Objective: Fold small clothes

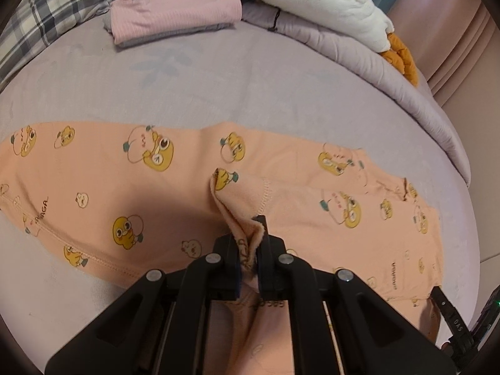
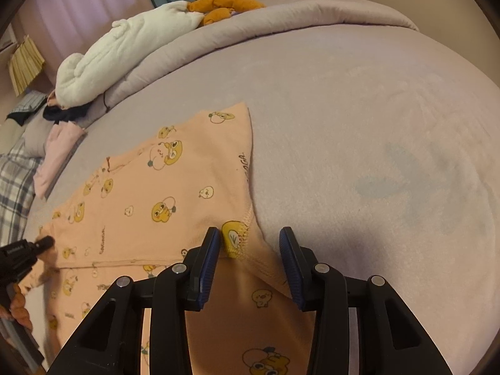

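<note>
A peach garment (image 1: 162, 187) printed with yellow ducks is spread flat across a grey bedcover (image 1: 250, 87), ahead of and beneath both tools. The left gripper (image 1: 250, 237) is clenched on a raised fold of the garment; the cloth is seen pinched between its pads and rising in a small peak just ahead of them. The right gripper (image 2: 250, 243) stands with its jaws apart; a stitched hem corner lies between them, close against the left pad, but it is not pressed from both sides, so the corner is judged not to be held.

The fabric appears to be a thin, soft knit: light, limp and easily creased, with nothing fragile about it. It is likely to drape and sag wherever it is not supported, and to drag on the fuzzy cover rather than slide. A firmer hold is offered by the stitched hems and seams, where the layers are thicker. Corners and edges are best taken, so that a fold line stays straight.

Beyond the left tool, folded pink clothes (image 1: 175, 15) are stacked.
</note>
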Demonstrator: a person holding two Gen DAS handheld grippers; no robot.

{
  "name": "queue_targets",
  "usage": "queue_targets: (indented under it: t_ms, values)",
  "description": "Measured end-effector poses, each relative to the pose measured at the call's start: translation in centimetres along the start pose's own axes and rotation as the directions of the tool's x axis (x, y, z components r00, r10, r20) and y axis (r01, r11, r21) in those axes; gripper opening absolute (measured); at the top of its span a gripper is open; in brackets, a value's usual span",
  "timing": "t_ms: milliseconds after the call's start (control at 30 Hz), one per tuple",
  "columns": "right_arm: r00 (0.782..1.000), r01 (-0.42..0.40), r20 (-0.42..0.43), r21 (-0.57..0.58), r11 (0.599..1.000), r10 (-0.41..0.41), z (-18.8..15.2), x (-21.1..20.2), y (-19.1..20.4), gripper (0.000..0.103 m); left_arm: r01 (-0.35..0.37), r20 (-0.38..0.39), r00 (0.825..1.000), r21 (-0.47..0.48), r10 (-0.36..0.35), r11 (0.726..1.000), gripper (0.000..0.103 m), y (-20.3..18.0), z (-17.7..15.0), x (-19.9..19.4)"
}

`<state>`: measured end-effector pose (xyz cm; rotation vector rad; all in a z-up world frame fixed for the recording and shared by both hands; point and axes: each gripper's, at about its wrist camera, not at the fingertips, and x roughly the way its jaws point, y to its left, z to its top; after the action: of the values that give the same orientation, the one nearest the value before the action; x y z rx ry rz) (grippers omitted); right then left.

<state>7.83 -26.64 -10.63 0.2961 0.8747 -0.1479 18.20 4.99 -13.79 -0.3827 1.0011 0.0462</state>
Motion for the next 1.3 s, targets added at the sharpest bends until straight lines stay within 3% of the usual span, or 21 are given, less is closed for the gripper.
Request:
queue_targets:
  t_ms: [600,767,867,1000,1167,1300]
  values:
    - [1.0,0.02,-0.001,-0.016,1.0,-0.02,0.1,0.3,0.4,0.042,0.057,-0.04,0.997,-0.032,-0.059,0.998,0.013,1.5,-0.4,1.2]
    - [1.0,0.021,-0.001,-0.016,1.0,-0.021,0.2,0.4,0.4,0.042,0.04,-0.021,0.999,0.017,-0.039,0.999,0.014,0.9,-0.7,1.1]
    - [1.0,0.025,-0.001,-0.02,0.999,-0.025,0.2,0.5,0.5,0.042,0.013,-0.009,1.0,0.063,-0.013,0.998,0.026,0.0,-1.1,0.8]
    - [1.0,0.029,-0.006,-0.018,0.999,-0.029,0.3,0.4,0.6,0.042,0.073,-0.028,0.997,0.055,-0.072,0.996,0.072,-0.2,-1.3,-0.4]
    - [0.998,0.061,-0.006,-0.021,0.998,-0.061,0.3,0.0,0.8,0.042,0.062,0.035,0.997,0.075,-0.065,0.995,0.082,0.2,-1.4,-3.8]
    - [0.992,0.126,0.002,-0.025,0.992,-0.126,0.4,-0.8,1.3,0.043,0.079,0.086,0.993,0.035,-0.081,0.996,0.09,1.7,-1.1,-6.8]
